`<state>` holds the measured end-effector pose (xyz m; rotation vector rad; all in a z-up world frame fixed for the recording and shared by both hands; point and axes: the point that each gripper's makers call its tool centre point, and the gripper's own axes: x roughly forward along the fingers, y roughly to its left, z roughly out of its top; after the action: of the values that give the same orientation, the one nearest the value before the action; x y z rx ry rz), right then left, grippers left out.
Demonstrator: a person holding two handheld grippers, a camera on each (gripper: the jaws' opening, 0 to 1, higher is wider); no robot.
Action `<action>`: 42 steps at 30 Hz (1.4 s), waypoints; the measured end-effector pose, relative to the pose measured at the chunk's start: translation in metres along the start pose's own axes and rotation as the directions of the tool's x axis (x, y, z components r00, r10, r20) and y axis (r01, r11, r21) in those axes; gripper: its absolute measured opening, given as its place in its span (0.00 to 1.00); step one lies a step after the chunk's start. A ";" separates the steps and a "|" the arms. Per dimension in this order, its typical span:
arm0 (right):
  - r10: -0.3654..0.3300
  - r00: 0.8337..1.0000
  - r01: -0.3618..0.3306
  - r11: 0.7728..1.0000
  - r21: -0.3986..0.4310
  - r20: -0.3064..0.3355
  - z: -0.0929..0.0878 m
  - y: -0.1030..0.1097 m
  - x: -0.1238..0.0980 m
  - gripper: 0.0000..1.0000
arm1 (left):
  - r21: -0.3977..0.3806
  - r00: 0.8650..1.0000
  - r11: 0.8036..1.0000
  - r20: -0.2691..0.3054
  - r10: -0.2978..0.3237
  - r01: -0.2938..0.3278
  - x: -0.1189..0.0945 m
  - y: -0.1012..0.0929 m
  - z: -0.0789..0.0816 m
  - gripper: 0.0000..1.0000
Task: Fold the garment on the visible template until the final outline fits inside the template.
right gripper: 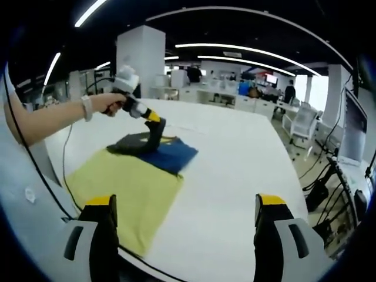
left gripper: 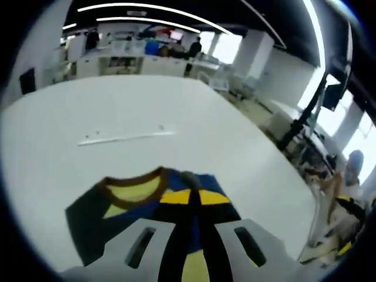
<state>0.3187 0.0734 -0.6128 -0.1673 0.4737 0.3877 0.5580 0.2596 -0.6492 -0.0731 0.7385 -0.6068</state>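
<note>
Blur softens the left gripper view, and the left gripper [left gripper: 189,197] has its two grey jaws pressed together on the garment [left gripper: 153,202], a dark piece with yellow and blue patches and a brown collar [left gripper: 132,183]. The jaws hide the cloth's near part, and its lower edge is cut off by the frame. The garment lies on a wide white table [left gripper: 117,106]. Farther along the table runs a thin pale strip [left gripper: 126,138]; what it is cannot be made out. Behind stand white desks, ceiling light strips, and bright windows to the right. The collar faces away from the camera, toward the far end of the table.

Right gripper view: the right gripper [right gripper: 187,226] hangs above the table with its yellow-tipped jaws wide apart and nothing between them. A hand [right gripper: 108,103] reaches in from the left holding the left gripper, whose tip comes down on the garment. The garment's dark and blue part is bunched up there, and its yellow part [right gripper: 126,191] spreads flat toward the camera. Its long axis runs from near left to far right across the table. The near corner of the cloth is hidden behind the right gripper's left jaw. Whether a template lies under the cloth cannot be told. An open office with desks, chairs and a white pillar [right gripper: 141,56] fills the background.
</note>
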 end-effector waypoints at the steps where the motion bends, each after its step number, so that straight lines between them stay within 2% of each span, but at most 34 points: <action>1: -0.001 1.000 0.001 1.000 0.000 0.000 0.000 0.000 0.000 0.96 | 0.006 1.000 1.000 -0.008 -0.002 0.002 0.002 -0.002 -0.002 0.00; 8: -0.016 1.000 0.016 1.000 0.008 0.003 -0.002 -0.005 -0.002 0.96 | 0.041 0.998 0.999 -0.058 -0.021 0.023 0.016 -0.011 -0.014 0.00; 12: -0.027 1.000 0.027 0.999 0.017 -0.001 -0.005 -0.007 -0.004 0.96 | 0.068 0.997 0.997 -0.068 -0.022 0.026 0.022 -0.014 -0.017 0.00; 29: -0.046 0.999 0.047 0.998 0.043 -0.010 -0.013 -0.012 -0.007 0.95 | 0.079 0.990 0.996 -0.140 -0.021 0.032 0.058 -0.022 -0.037 0.00; 42: -0.060 0.998 0.061 0.997 0.056 -0.018 -0.012 -0.020 0.000 0.95 | 0.094 0.983 0.994 -0.178 -0.041 0.058 0.074 -0.028 -0.050 0.01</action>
<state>0.3216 0.0524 -0.6220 -0.1300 0.4942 0.3136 0.5540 0.2034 -0.7243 0.0544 0.8788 -0.7026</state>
